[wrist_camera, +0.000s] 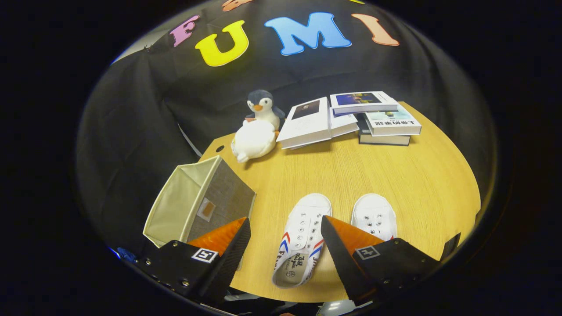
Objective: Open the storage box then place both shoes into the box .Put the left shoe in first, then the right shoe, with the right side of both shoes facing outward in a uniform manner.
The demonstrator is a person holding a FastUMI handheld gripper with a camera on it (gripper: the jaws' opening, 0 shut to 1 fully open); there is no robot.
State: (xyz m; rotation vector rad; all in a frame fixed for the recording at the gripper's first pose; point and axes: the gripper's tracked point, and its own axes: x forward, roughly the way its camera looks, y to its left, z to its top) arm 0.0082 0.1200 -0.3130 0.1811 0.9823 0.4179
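Shoes first: the left shoe is seen lying flat on the wooden table, sole down, toe pointed away from the gripper and heel opening toward it. Its long axis runs pretty much along the line the fingers point, tipped slightly off. It sits right in the gap between the two fingers, a touch closer to the right-hand one, so not much sideways correction looks needed for a grab. The right shoe is parked just beside it, roughly parallel, with its heel end hidden behind the right-hand finger.

The gripper is held wide apart, nothing pinched, hovering above the heel end of the left shoe; whether anything is touched can't really be told, but it looks clear.

The storage box is found off to the left, just beyond the left-hand finger, close to the table's edge. It's a grey fabric bin with a cream lining and its mouth is seen turned up and out to the left. It reads as already open, so the open-the-box step is probably sorted.

So the move that counts is judged to be: down onto the left shoe, then a swing left toward the box.

Further back, a plush penguin and a stack of books are left well apart from all this.
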